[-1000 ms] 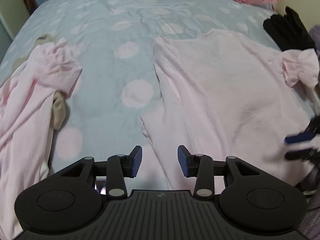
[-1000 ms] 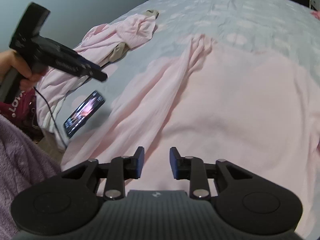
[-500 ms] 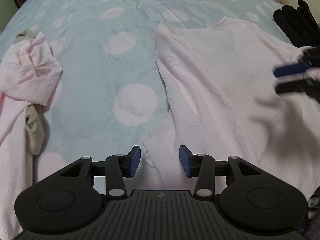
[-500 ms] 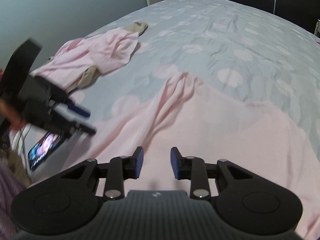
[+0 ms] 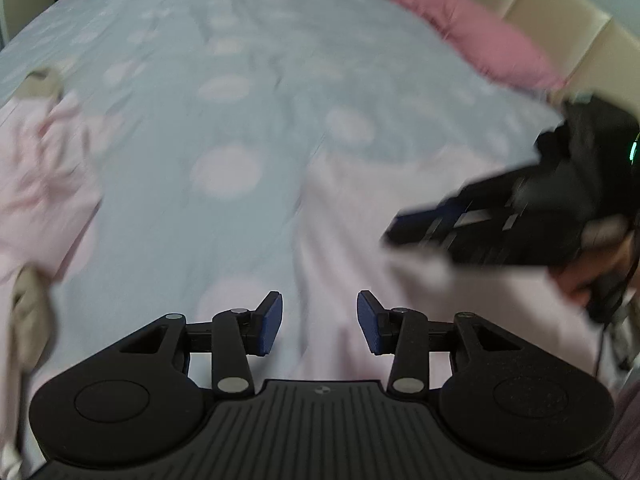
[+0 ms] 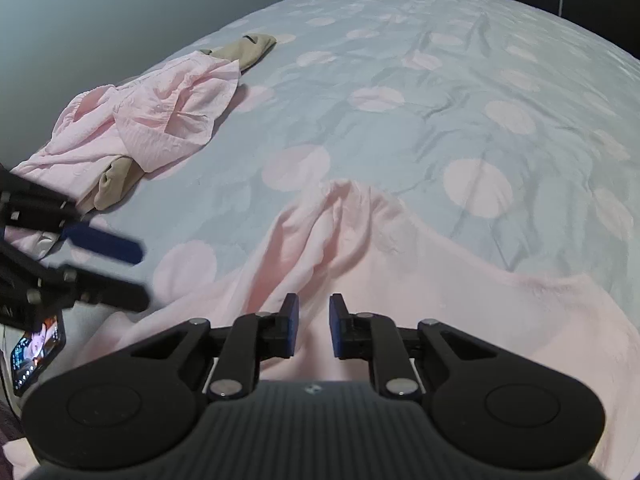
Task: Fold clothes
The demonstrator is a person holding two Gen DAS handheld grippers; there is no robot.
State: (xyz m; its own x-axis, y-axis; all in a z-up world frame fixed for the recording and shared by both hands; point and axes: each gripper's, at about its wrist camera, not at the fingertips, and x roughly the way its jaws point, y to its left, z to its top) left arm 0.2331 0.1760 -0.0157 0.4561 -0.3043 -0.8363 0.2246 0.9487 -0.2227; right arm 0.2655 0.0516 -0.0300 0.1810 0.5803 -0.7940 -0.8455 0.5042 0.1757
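Pink garment (image 6: 420, 292) | long axis unclear | bunched end points up-bed

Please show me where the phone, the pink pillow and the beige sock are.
phone (image 6: 38, 350): right wrist view, middle of its lit screen.
pink pillow (image 5: 480, 36): left wrist view, middle of its top face.
beige sock (image 6: 248, 50): right wrist view, its far end.

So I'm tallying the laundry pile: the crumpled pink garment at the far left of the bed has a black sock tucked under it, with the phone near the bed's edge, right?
Not quite: the sock tucked under the crumpled pink garment is beige, not black, as the right wrist view shows. The rest holds: the phone lies near the edge of the bed.
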